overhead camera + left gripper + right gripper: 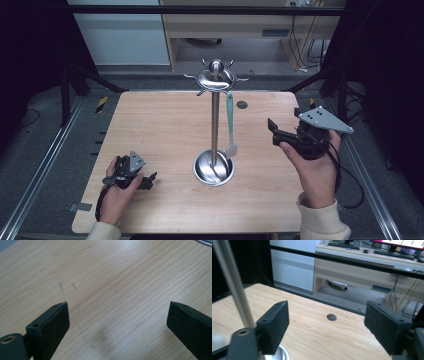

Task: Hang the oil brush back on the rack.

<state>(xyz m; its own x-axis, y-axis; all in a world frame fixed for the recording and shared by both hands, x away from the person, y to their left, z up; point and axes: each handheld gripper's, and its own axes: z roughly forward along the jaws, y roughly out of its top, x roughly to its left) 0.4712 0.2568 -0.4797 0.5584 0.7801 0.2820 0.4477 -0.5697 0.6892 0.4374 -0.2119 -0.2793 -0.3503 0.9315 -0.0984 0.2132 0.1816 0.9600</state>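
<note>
The brush (230,122) hangs from a hook of the stand (215,125) at the table's (160,125) centre. The right gripper (274,131), near the right edge, has its 2 jaws wide and empty; the left gripper (150,179), near the front-left corner, likewise. Withdraw level, clear of the handle.

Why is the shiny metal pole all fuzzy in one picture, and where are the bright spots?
In the right gripper view the pole is close to the camera and out of focus, so it looks smeared. In the high view the stand's top and its base dish gleam with glare, and the room around is dark. In the left gripper view the table has a soft sheen and a faint shadow.
</note>
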